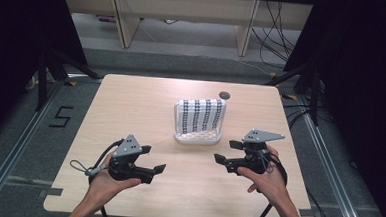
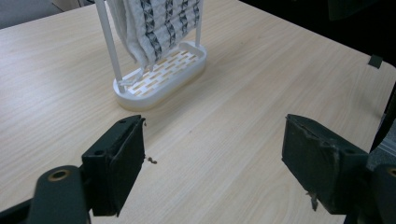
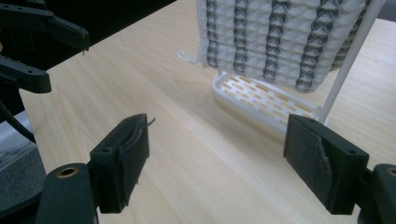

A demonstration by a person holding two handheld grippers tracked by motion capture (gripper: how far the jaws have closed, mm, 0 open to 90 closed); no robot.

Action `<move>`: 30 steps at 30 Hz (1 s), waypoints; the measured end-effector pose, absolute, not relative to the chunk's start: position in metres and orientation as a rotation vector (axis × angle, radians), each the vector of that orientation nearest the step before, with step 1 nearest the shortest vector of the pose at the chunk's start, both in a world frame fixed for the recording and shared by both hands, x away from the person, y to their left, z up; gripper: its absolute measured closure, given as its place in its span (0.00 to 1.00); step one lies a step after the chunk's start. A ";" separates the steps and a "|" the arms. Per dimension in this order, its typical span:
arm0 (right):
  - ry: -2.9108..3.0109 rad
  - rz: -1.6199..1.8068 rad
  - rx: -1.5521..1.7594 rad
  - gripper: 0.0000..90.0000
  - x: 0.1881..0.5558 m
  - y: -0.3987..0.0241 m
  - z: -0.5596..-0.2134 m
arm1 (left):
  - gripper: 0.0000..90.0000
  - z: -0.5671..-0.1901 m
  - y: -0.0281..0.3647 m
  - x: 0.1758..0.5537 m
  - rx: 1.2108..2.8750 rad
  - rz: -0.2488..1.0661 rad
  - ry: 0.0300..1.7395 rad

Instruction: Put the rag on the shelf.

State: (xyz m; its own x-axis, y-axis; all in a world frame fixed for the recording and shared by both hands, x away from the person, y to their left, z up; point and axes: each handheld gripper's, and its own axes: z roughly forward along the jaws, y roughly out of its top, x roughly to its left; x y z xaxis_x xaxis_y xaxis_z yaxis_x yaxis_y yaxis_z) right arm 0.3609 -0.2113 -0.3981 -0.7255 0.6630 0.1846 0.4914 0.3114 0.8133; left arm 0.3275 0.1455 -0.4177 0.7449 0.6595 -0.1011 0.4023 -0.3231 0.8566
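Note:
A white cloth with dark patterned stripes (image 1: 200,115) (image 2: 154,23) (image 3: 280,37) hangs over a small white rack (image 1: 198,136) (image 2: 161,74) (image 3: 261,100) near the middle of the wooden table (image 1: 131,110). My left gripper (image 1: 152,160) (image 2: 212,163) is open, held low at the front left, with nothing between its jaws. My right gripper (image 1: 227,153) (image 3: 217,163) is open too, at the front right, jaws facing the rack. The left gripper's jaws (image 3: 42,46) appear at the far left of the right gripper view.
A round cable hole (image 1: 224,95) sits in the table's far edge. Black stands and cables (image 1: 302,79) flank the table on the floor. A wooden bench (image 1: 186,13) stands beyond it.

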 end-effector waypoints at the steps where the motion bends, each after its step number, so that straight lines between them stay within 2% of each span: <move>1: 2.389 1.379 1.065 0.26 0.361 -0.211 -0.398 | 0.23 -0.419 0.146 0.327 1.965 0.326 0.812; 30: 2.427 1.371 1.087 0.25 0.333 -0.214 -0.444 | 0.23 -0.455 0.154 0.298 2.008 0.346 0.798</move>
State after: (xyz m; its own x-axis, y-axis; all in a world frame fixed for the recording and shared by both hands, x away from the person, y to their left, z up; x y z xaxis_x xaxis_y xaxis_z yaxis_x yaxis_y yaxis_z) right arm 0.3330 -0.2142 -0.4441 -0.7265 0.6542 0.2101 0.5176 0.3200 0.7935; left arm 0.2985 0.1540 -0.4551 0.7509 0.6569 -0.0681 0.3993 -0.3694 0.8391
